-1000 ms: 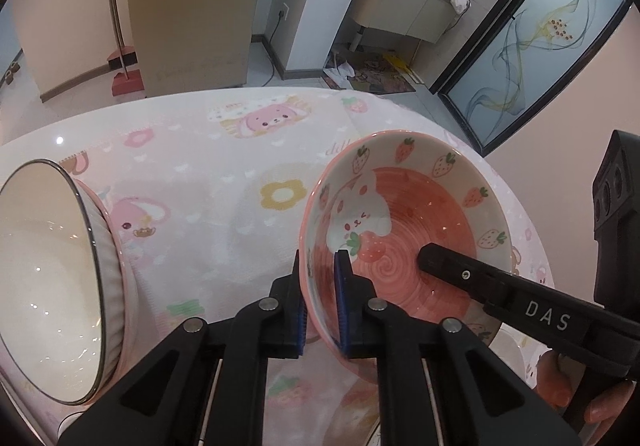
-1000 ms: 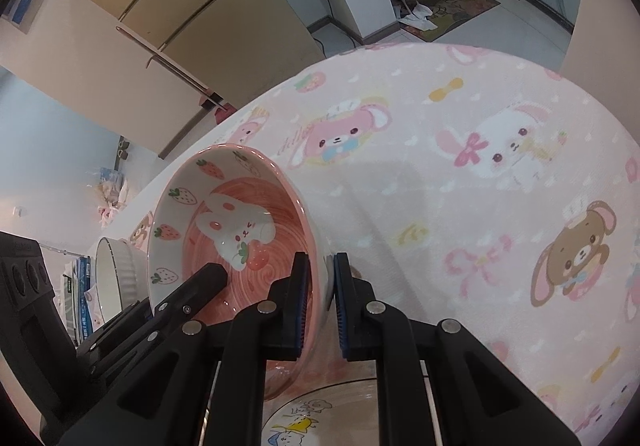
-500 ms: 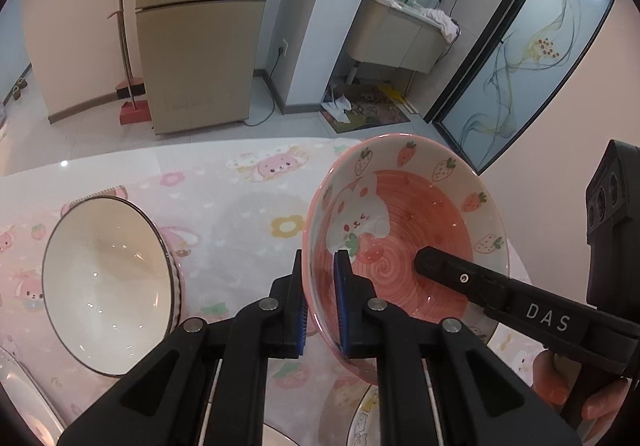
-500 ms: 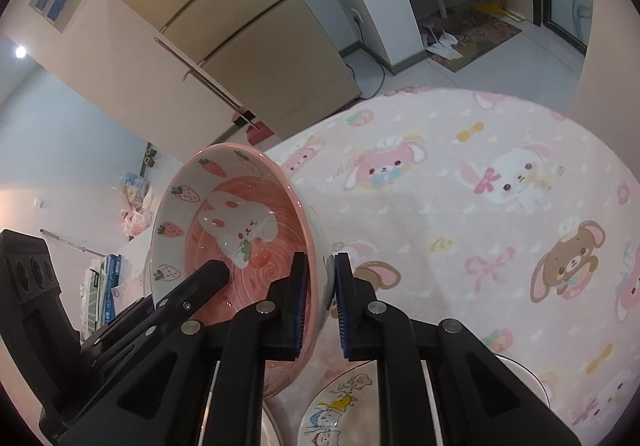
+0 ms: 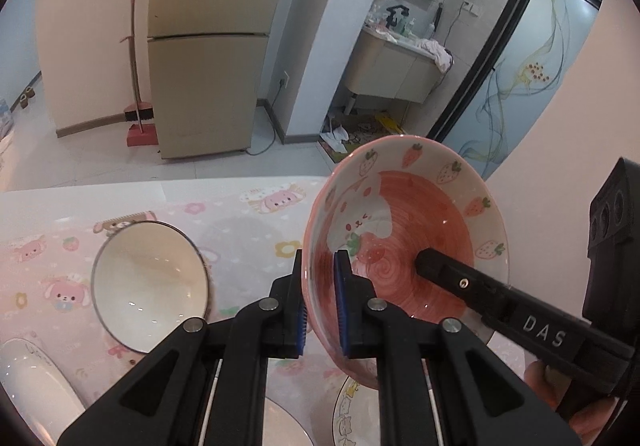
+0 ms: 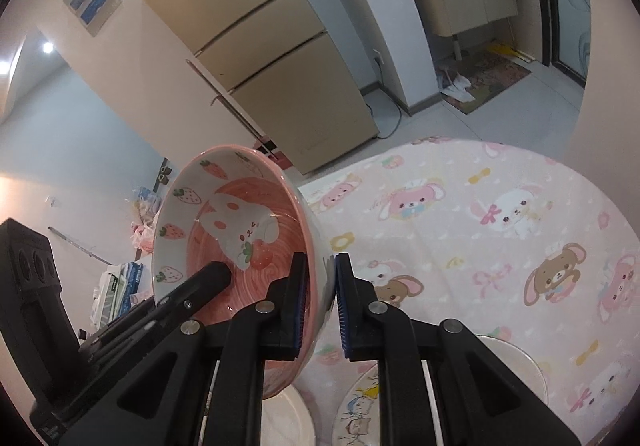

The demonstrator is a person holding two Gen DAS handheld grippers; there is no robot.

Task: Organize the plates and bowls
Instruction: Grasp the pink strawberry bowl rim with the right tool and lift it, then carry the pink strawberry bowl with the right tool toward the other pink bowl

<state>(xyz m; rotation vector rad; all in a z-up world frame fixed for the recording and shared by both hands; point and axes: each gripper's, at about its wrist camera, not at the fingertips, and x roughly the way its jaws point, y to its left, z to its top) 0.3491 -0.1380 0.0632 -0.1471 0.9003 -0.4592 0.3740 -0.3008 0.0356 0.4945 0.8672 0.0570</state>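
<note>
The glossy pink ceramic bowl with painted strawberries and a rabbit (image 5: pixel 404 230) had risen higher above the table than a second before, tilted nearly on edge. The left gripper (image 5: pixel 320 302) pinched one side of its rim, the right gripper (image 6: pixel 320 302) the opposite side. Below lay the smooth round white bowl with a dark rim (image 5: pixel 150 286) on the pink cartoon-printed tablecloth (image 6: pixel 500 238).
</note>
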